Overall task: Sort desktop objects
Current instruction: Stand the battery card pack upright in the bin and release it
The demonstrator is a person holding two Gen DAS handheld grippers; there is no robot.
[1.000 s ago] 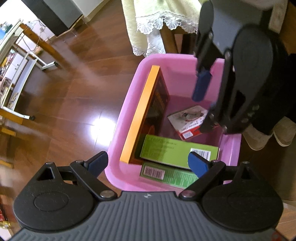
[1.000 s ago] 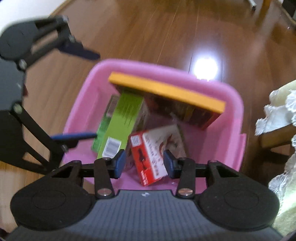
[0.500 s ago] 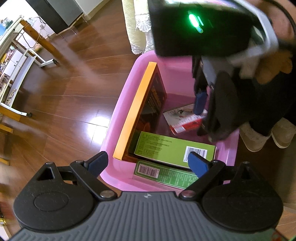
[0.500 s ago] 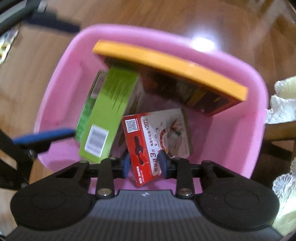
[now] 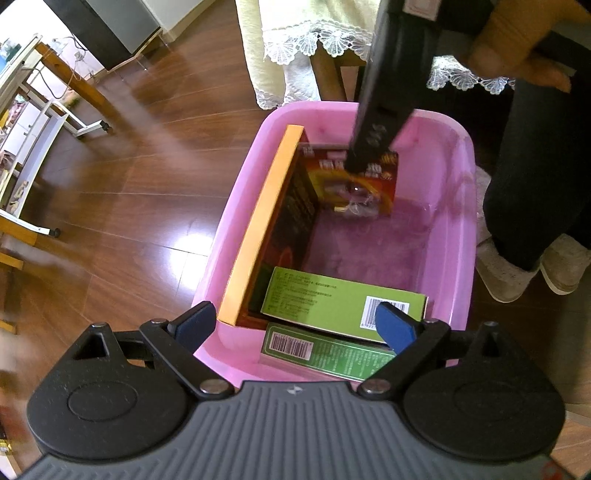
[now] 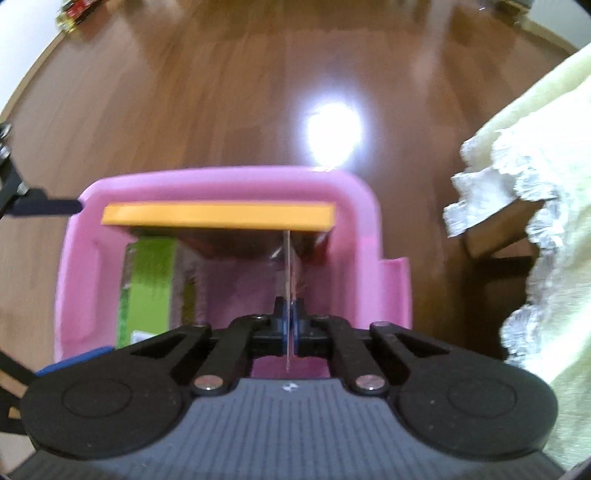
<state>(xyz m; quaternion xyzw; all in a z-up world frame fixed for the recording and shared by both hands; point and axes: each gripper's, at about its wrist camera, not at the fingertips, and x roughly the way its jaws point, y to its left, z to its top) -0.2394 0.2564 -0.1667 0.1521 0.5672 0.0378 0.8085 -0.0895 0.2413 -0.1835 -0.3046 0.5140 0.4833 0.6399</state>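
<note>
Pink plastic bin on the wood floor, filling the centre of the left-wrist frame. We note our right tool clamped on the thin edge of a red blister-card package, which hangs upright at the upper middle of the bin, its lower edge near the bottom; held edge-on, we judge, so it slots in beside the orange-edged box standing against the bin's left wall. Two green boxes lie stacked at the near end. Our left tool hovers over the near rim, fingers wide apart, carrying nothing. A lace-edged cloth hangs at upper centre.
</note>
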